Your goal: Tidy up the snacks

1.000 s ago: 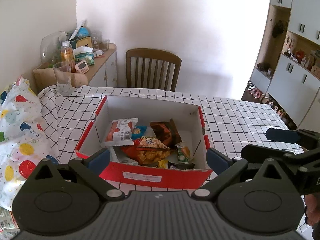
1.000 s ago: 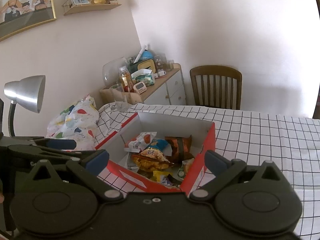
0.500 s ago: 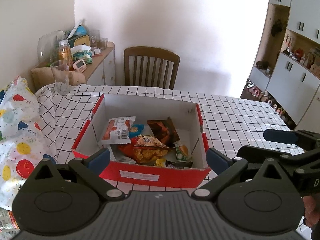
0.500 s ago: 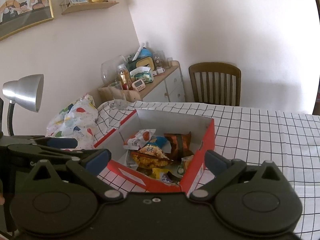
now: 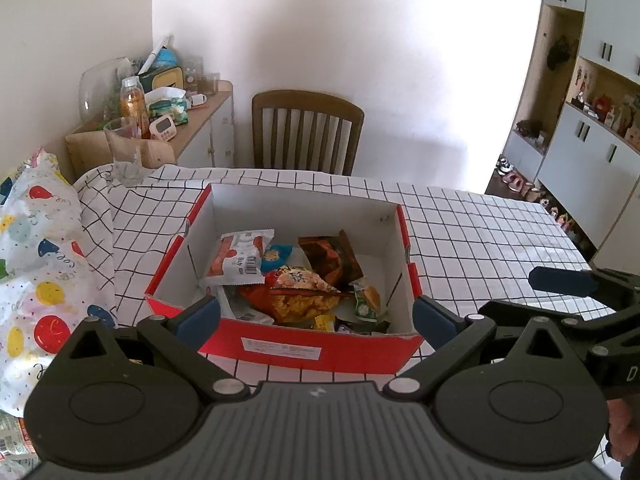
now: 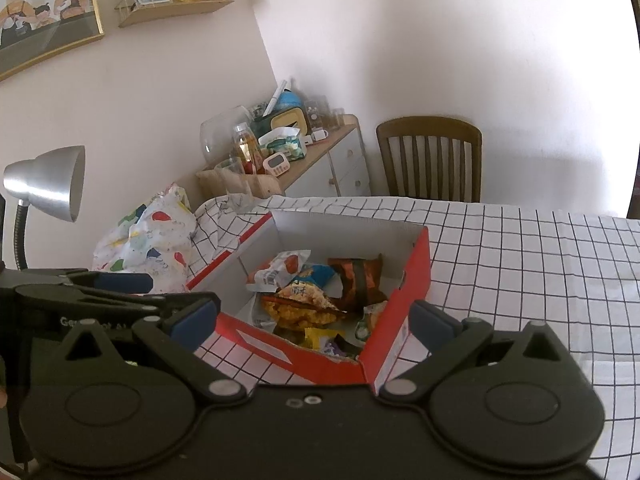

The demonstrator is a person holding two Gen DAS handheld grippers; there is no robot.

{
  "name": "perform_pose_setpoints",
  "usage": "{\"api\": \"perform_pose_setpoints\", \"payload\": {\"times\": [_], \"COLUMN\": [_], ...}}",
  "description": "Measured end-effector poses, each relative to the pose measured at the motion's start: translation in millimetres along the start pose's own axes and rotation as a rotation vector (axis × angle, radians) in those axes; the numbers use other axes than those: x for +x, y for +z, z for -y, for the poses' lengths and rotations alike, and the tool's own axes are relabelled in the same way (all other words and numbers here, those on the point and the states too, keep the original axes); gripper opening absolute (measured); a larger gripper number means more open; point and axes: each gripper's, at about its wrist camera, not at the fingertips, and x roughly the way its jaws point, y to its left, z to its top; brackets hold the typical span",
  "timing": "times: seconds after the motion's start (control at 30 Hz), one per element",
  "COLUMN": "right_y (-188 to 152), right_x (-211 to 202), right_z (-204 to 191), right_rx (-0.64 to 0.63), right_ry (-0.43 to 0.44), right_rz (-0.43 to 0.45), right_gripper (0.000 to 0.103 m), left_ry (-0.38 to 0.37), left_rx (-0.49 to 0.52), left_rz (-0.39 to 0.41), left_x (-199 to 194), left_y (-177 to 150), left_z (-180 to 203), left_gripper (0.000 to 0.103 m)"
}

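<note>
A red cardboard box (image 5: 320, 350) (image 6: 400, 312) with a white inside sits on the checked tablecloth. Several snack packets lie in it: a white and orange packet (image 5: 240, 256) (image 6: 280, 266), a small blue one (image 5: 276, 256), a brown one (image 5: 330, 254) (image 6: 358, 276), an orange chips bag (image 5: 300, 294) (image 6: 300, 308) and a green and white one (image 5: 368, 298). My left gripper (image 5: 316, 316) hovers open above the box's near wall, holding nothing. My right gripper (image 6: 314, 318) is open over the box's near corner, also with nothing in it. Each gripper shows at the edge of the other's view.
A balloon-print bag (image 5: 36, 264) (image 6: 148, 240) lies left of the box. A drinking glass (image 5: 122, 150) stands at the table's far left corner. Behind are a cluttered sideboard (image 5: 188, 120), a wooden chair (image 5: 306, 132) and a silver desk lamp (image 6: 44, 184). Cupboards (image 5: 592, 132) line the right wall.
Both grippers have drawn back and risen slightly, so the box sits a little lower and smaller in view. Both stay open; the snacks have not moved.
</note>
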Motion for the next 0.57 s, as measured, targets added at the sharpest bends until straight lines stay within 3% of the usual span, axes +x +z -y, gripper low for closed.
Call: {"api": "perform_pose_setpoints", "payload": {"times": [0.57], "right_y": [-9.6], "right_x": [-1.0], "right_z": [2.0], "right_rx": [0.019], "right_ry": [0.001], "right_rz": [-0.019], "right_gripper": [0.103], "left_ry": [-0.012], "left_rx": [-0.003], "left_rz": [-0.03], "left_x": [0.6], "left_y": [-4.9], "left_z": [3.4], "left_gripper": [0.103]}}
